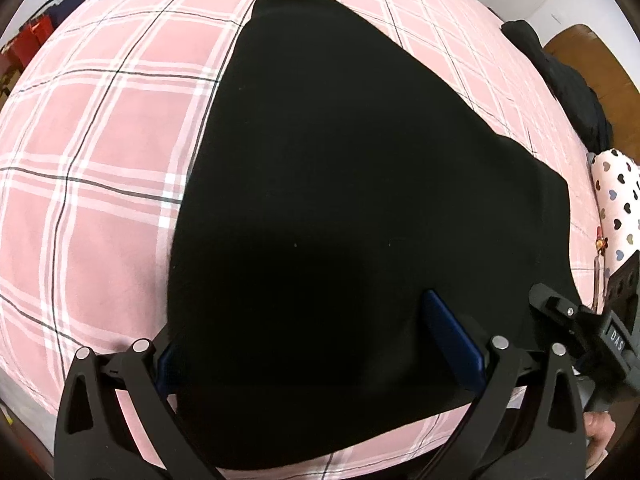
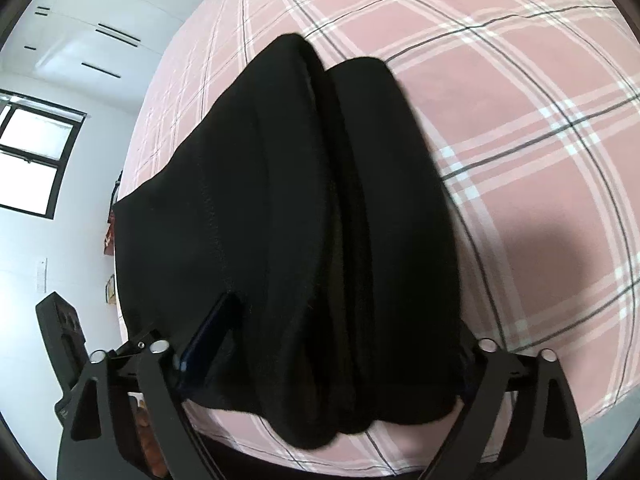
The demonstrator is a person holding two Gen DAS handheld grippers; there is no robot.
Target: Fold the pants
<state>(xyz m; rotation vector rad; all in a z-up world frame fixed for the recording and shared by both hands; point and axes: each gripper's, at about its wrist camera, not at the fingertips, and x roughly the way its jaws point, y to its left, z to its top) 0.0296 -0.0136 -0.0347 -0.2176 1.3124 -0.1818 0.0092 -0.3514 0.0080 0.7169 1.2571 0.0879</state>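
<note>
At the bottom of each wrist view the left gripper (image 1: 320, 344) and right gripper (image 2: 320, 344) stand spread wide, astride the near end of the black pants (image 1: 340, 200) and clamping nothing, apparently to seat the layers. The pants, folded leg on leg, run up-frame across the pink plaid bedcover (image 1: 100, 160). A heart-print pillow (image 1: 616, 196) sits at the right edge.

Matt black cloth pants (image 1: 340, 184) on a soft pink plaid bedsheet (image 1: 100, 152).
The gripper frames look like matt black plastic with shiny metal pins.
</note>
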